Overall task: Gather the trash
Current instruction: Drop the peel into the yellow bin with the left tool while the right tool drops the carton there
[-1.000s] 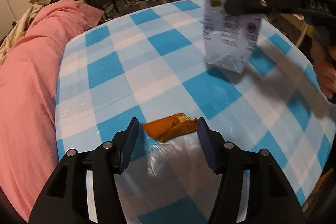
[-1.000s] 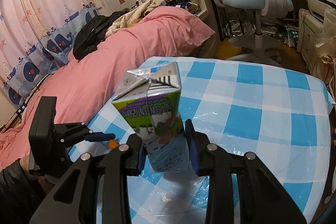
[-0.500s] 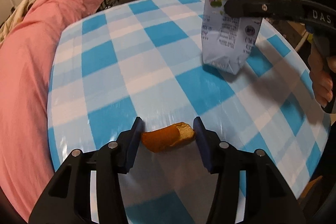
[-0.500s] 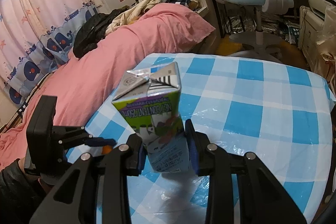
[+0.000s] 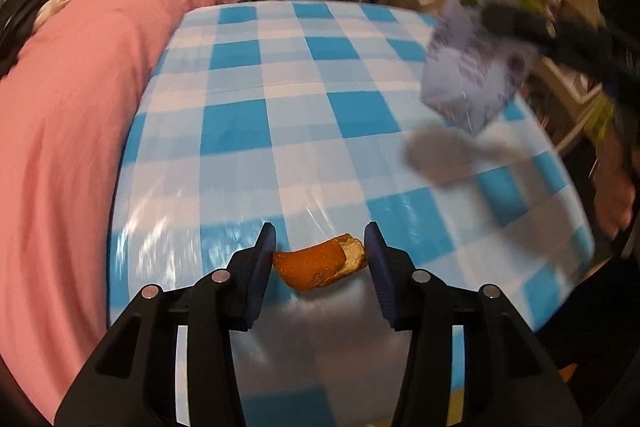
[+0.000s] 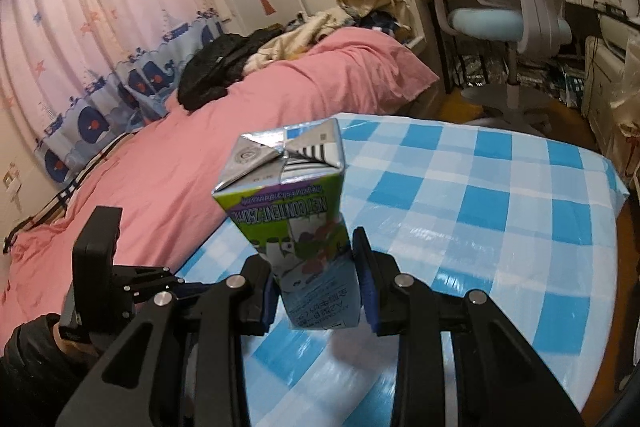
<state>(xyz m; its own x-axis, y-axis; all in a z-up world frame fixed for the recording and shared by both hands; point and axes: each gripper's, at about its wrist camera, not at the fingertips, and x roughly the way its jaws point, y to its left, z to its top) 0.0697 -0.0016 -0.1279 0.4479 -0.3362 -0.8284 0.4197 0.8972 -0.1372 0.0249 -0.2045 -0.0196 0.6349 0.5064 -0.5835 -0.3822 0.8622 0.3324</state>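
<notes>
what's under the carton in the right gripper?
Only checked tablecloth: the carton, clamped in the right gripper, hangs clear above it, casting a shadow. Its underside faces away, so that face stays unseen.

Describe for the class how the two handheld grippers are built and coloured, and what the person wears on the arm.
The left gripper and right gripper look alike: matte black plastic linkage arms in a forked frame, round silver pivot screws, and two flat dark blue finger pads. In the right wrist view, the left gripper ends in a boxy black block. A dark sleeve covers the person's left arm. No cables show.
</notes>
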